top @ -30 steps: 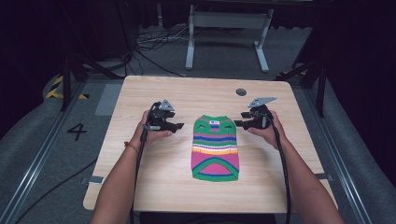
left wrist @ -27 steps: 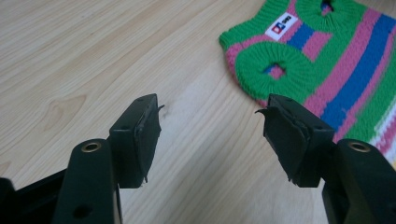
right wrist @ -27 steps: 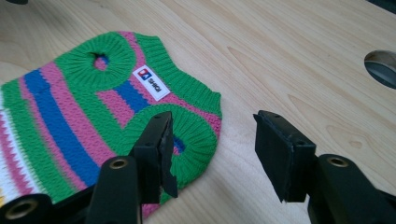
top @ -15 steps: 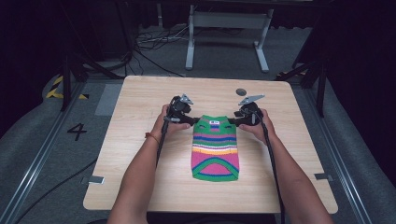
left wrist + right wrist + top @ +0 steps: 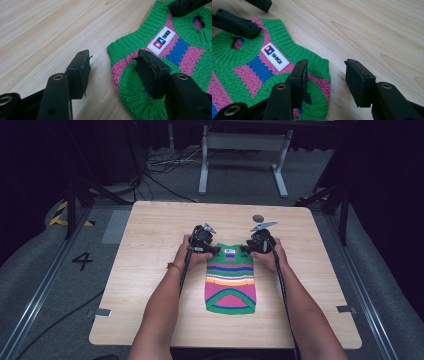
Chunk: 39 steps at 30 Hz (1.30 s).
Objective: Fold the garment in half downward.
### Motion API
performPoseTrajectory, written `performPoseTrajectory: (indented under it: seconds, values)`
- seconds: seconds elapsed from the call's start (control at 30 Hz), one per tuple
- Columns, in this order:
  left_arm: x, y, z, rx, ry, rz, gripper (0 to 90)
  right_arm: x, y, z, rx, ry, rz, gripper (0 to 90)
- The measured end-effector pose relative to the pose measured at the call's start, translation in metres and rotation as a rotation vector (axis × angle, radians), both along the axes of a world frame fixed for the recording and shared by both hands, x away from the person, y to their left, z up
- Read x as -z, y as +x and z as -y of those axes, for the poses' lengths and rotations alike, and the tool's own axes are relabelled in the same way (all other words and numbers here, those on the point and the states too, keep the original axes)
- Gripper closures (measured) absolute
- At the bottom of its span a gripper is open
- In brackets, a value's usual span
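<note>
**Q:** Two grippers are in hand; how do they stand?

**A:** Both sit at the far end of a small striped knitted sweater [image 5: 230, 280] lying flat on the wooden table [image 5: 150, 235]. The left gripper [image 5: 211, 249] is at the sweater's left shoulder corner, the right gripper [image 5: 246, 248] at its right shoulder corner. Each has its jaws spread and has just been closing. In each gripper view, one jaw rests over the green ribbed armhole and the other over bare wood, with the sweater's corner edge between them. Neither pair is pinching the knit.

**Q:** Where is the sweater otherwise?

**A:** It runs from the grippers toward the person, hem nearest, near the table's middle. A white label [image 5: 162, 40] sits below the collar.

**Q:** Anything hard to make out?

**A:** Whether the jaws over the armholes actually touch the knit is unclear. The person's forearms are cut off at the bottom edge of the high view.
</note>
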State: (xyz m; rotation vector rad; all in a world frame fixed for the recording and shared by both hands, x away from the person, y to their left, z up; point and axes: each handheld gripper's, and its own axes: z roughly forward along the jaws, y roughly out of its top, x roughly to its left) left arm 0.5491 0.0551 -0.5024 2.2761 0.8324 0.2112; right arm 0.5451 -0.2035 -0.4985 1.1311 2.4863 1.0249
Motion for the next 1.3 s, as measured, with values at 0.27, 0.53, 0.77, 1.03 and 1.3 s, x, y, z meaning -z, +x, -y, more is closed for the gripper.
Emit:
performPoseTrajectory:
  seconds: [0.27, 0.53, 0.77, 1.03, 1.3]
  values:
    - [-0.003, -0.003, 0.004, 0.055, 0.004, -0.023, 70.4, 0.004, -0.002, 0.001, -0.013, 0.067, -0.033, 73.5]
    - [-0.010, -0.007, 0.006, 0.057, 0.049, 0.031, 81.1, -0.004, -0.007, -0.006, -0.058, 0.016, 0.006, 83.9]
    - [-0.028, -0.020, 0.002, 0.070, 0.042, 0.100, 82.0, -0.024, -0.016, -0.001, -0.090, 0.064, 0.061, 84.0]
    - [-0.054, -0.047, -0.007, 0.137, 0.052, 0.176, 82.0, -0.048, -0.039, 0.001, -0.160, 0.106, 0.120, 83.8]
    - [-0.066, -0.076, -0.010, 0.170, 0.082, 0.245, 82.2, -0.063, -0.065, 0.004, -0.230, 0.116, 0.164, 83.7]
